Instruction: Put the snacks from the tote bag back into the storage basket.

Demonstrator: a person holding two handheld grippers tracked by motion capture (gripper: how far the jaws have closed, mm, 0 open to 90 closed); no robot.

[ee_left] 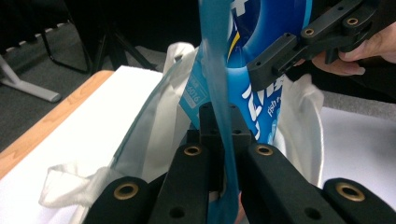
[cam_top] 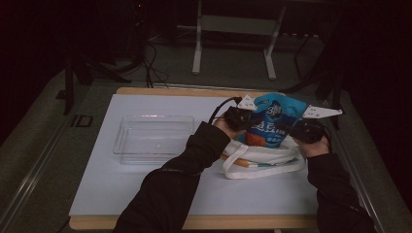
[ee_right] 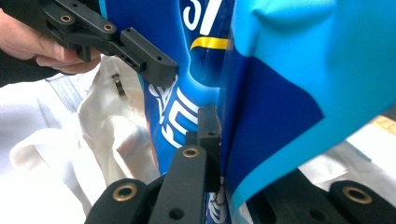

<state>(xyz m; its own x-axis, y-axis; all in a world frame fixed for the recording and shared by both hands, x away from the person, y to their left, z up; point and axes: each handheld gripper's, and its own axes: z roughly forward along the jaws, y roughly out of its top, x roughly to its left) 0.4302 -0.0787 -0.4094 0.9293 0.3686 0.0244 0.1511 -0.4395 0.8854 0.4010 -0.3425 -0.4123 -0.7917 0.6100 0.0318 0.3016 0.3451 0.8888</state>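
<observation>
Both grippers were clamped on the blue snack bag (cam_top: 273, 121), which stood upright in the mouth of the white tote (cam_top: 265, 158) near the table's (cam_top: 145, 194) far right corner. The left gripper (cam_top: 243, 118) pinched the bag's left edge, the right gripper (cam_top: 296, 127) its right edge, jaws fully closed on the film. A clear tray (cam_top: 153, 138) sat toward the left edge.

A clear tray (cam_top: 153, 138) blocks the table's (cam_top: 97, 184) left middle (front strip lies free).
</observation>
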